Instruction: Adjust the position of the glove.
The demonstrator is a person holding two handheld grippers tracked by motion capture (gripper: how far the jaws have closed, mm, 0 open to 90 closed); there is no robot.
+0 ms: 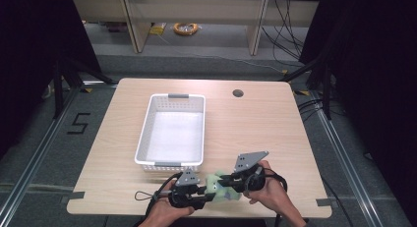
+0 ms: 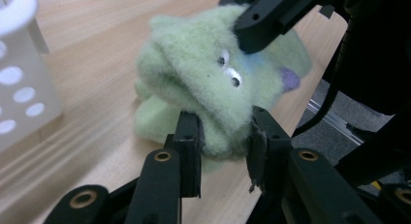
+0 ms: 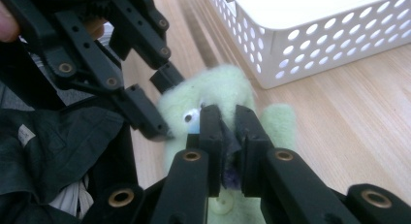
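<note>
both claws on the green plush toy (image 1: 220, 186)

left gripper (image 2: 224, 136) and right gripper (image 3: 228, 129) each pinch its fuzz at the table's (image 1: 255, 124) near edge, at five o'clock from the white basket (image 1: 147, 133).

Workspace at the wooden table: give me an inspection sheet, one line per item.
Surface: light wooden table, with a round cable hole near its far edge.
Job's things: green plush toy with googly eyes at the near edge; white perforated basket, nothing in it.
Clutter: nothing seen.
Grippers: left gripper pinches a fold of the toy; right gripper is clamped on another part of it.
Cables: a black cable loop trails from the left gripper; loose cables lie on the floor behind.
Surroundings: wooden shelving, a yellow coil, a taped floor mark.
</note>
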